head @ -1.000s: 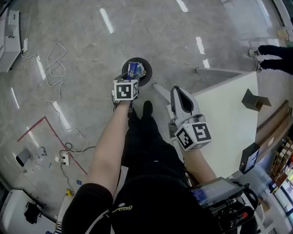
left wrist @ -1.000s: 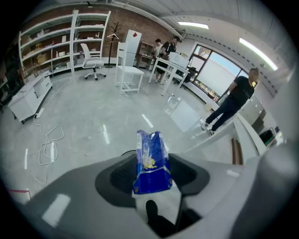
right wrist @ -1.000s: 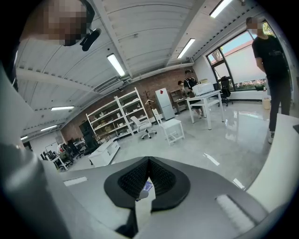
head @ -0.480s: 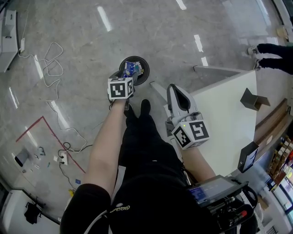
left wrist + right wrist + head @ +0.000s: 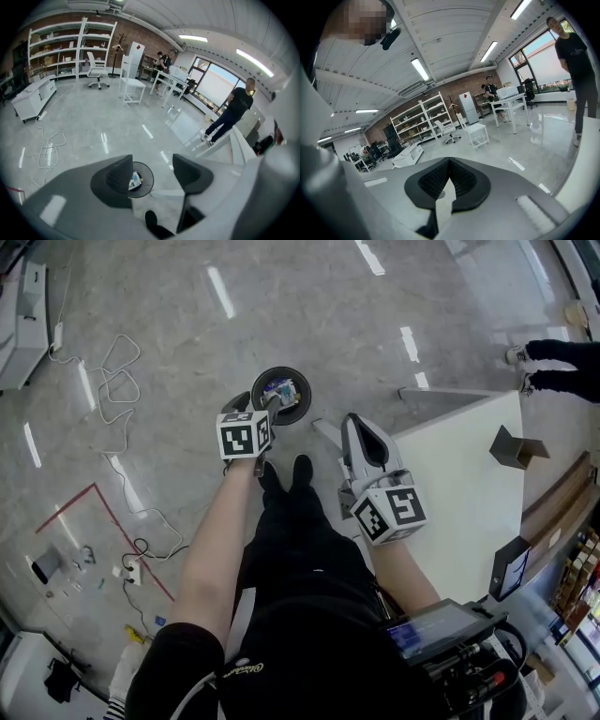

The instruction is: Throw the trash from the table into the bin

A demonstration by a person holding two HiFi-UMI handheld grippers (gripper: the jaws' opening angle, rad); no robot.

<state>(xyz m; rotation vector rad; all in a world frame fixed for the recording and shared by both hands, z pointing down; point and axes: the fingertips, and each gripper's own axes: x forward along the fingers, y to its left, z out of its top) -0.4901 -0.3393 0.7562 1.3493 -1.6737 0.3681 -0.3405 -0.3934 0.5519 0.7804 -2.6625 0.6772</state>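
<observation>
A round black bin stands on the floor in front of my feet, with blue-and-white trash lying inside. My left gripper hovers above the bin's near edge and points steeply down at it. In the left gripper view the bin and the trash show below the left gripper; its jaws are closing, with nothing between them. My right gripper is held over the corner of the white table. In its own view the right gripper is shut and empty.
A folded brown cardboard piece sits on the table. Another person's legs stand past the table's far corner. White cables and red tape lie on the floor at the left. My shoe is just short of the bin.
My left gripper has lifted away from the bin, and the trash stays in the bin. The right gripper has kept still.
</observation>
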